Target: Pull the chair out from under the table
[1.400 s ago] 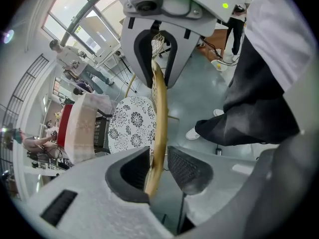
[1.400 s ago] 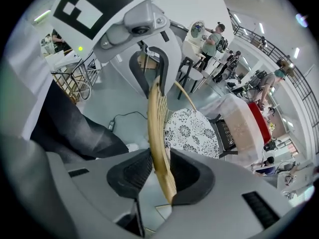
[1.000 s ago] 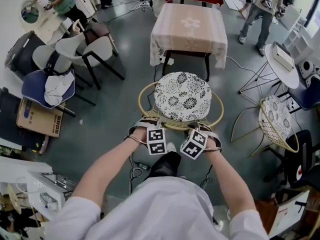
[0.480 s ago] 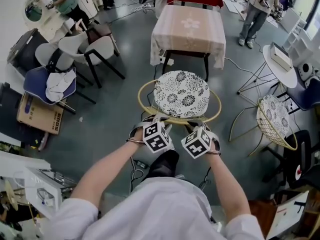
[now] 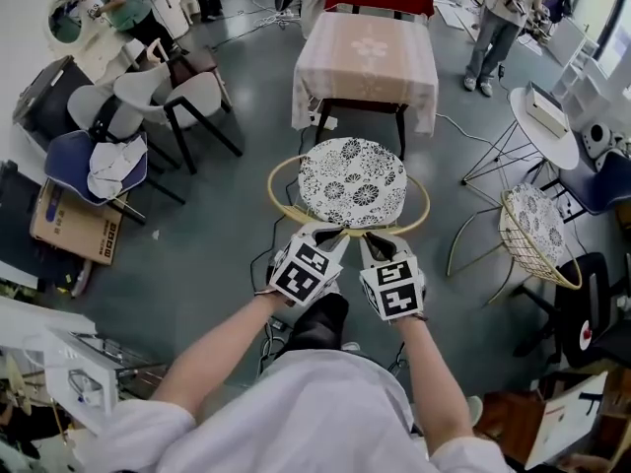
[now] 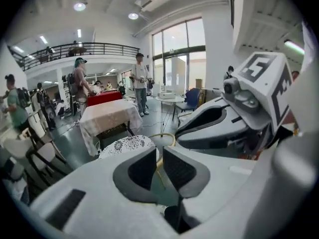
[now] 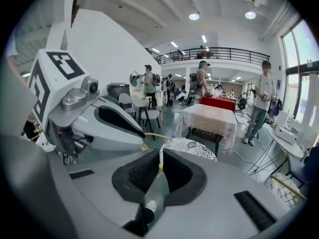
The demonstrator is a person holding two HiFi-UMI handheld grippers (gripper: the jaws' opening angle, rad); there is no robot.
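Observation:
The chair has a round floral cushion [image 5: 352, 170] inside a yellow wire rim [image 5: 273, 197]. It stands on the floor, out in front of the table with the pale cloth [image 5: 365, 52]. Both grippers hover side by side over the rim's near edge. My left gripper [image 5: 333, 233] [image 6: 160, 153] has just been closing; a narrow gap remains with nothing in it, and the rim shows beyond the tips. My right gripper [image 5: 373, 239] [image 7: 159, 158] has also just been closing, and its tips almost meet on nothing. The chair [image 7: 192, 147] lies ahead of and below both jaws.
White chairs [image 5: 177, 92] and a blue chair with cloth on it [image 5: 94, 170] stand at the left, by a cardboard box [image 5: 74, 230]. A second wire chair [image 5: 537, 230] and a round white table [image 5: 542, 116] are at the right. A person [image 5: 493, 18] stands behind.
Both grippers have risen off the rim's near edge and rolled so their marker cubes face up. Their jaws have drawn together. The chair stays in place.

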